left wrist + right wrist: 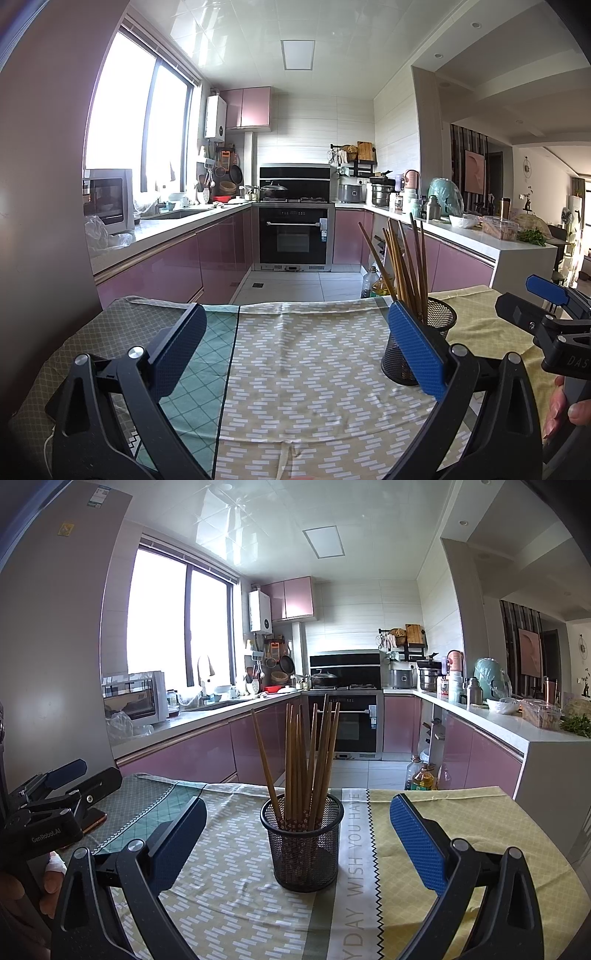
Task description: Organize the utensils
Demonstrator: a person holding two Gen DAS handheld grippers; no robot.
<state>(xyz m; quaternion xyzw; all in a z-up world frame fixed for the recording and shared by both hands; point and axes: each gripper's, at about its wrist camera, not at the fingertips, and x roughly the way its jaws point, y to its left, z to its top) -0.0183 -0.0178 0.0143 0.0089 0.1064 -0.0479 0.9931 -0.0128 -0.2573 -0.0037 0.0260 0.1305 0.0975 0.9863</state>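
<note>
A black mesh cup (301,843) stands upright on the patterned tablecloth (229,897), holding several brown chopsticks (303,760) that lean apart. My right gripper (297,834) is open, its blue pads wide on either side of the cup, which sits a little ahead of them. In the left wrist view the same cup (424,332) with its chopsticks (402,269) stands just behind the right pad. My left gripper (295,347) is open over bare cloth (303,369), holding nothing. Each gripper shows at the edge of the other's view.
The table's far edge (424,790) drops to a tiled kitchen floor. Oil bottles (421,775) stand on the floor past it. Pink cabinets, an oven (293,236) and cluttered counters (517,720) lie beyond. A hand (561,410) holds the other gripper at far right.
</note>
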